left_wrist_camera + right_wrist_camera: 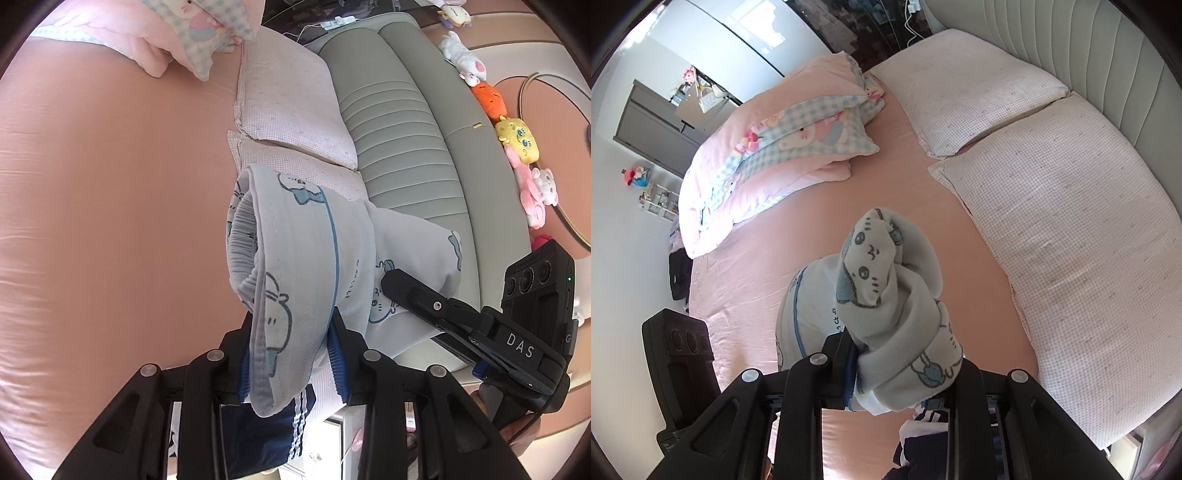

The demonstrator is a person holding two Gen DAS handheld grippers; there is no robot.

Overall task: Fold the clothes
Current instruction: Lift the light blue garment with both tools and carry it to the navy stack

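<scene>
Above pink bed [768, 266] | left gripper [291, 354], right gripper [905, 373]: fingers clenched on pajama pants [306, 258]

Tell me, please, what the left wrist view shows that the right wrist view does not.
Only the left wrist view shows the plush toys along the shelf, the garment's elastic waistband and the right gripper from the side. Only the right wrist view shows the folded quilt, the cabinet and the garment's bunched end. Both show the garment clamped in the left gripper and right gripper, the pink bed and two pillows.
</scene>
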